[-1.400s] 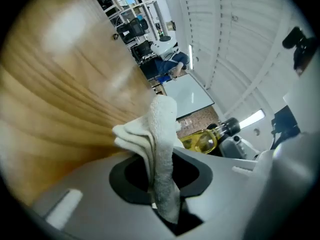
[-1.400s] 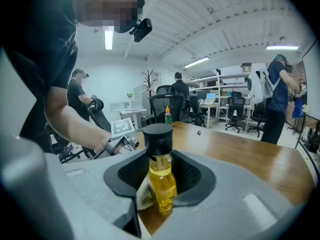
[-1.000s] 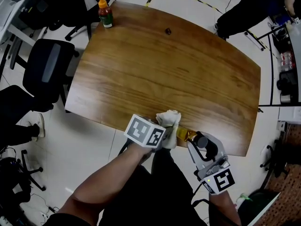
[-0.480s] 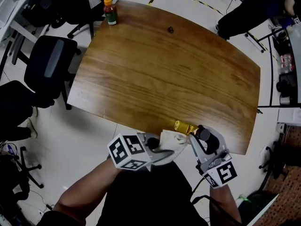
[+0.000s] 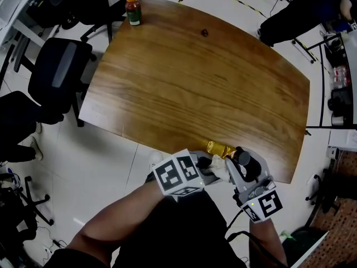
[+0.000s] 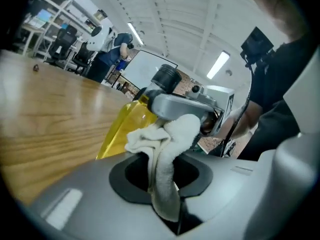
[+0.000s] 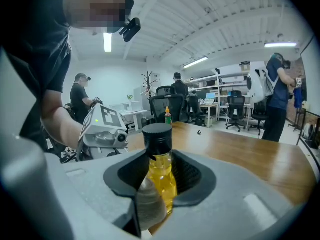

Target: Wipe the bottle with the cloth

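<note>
Wiping in hand: pinching the cloth (image 6: pixel 167 144) tight in the left gripper (image 5: pixel 207 165) fingers, with the bunched end sticking out and pressing on the bottle (image 7: pixel 160 176) just beside the other gripper. Clamping the bottle in the right gripper (image 5: pixel 232 159) fingers, narrow on the yellow body, black cap clear above. Sitting at 5 o'clock of the bench (image 5: pixel 195 82), at the near edge; not showing whether the base touches the wood. Likely needing for a good wipe: holding the right grip steady, dragging the cloth along the body with light pressure, regripping to reach the covered side, and not shoving the bottle out of the fingers. Standing cap-up, long axis near upright but leaning, with the base end heading toward 10 o'clock in the head view.
</note>
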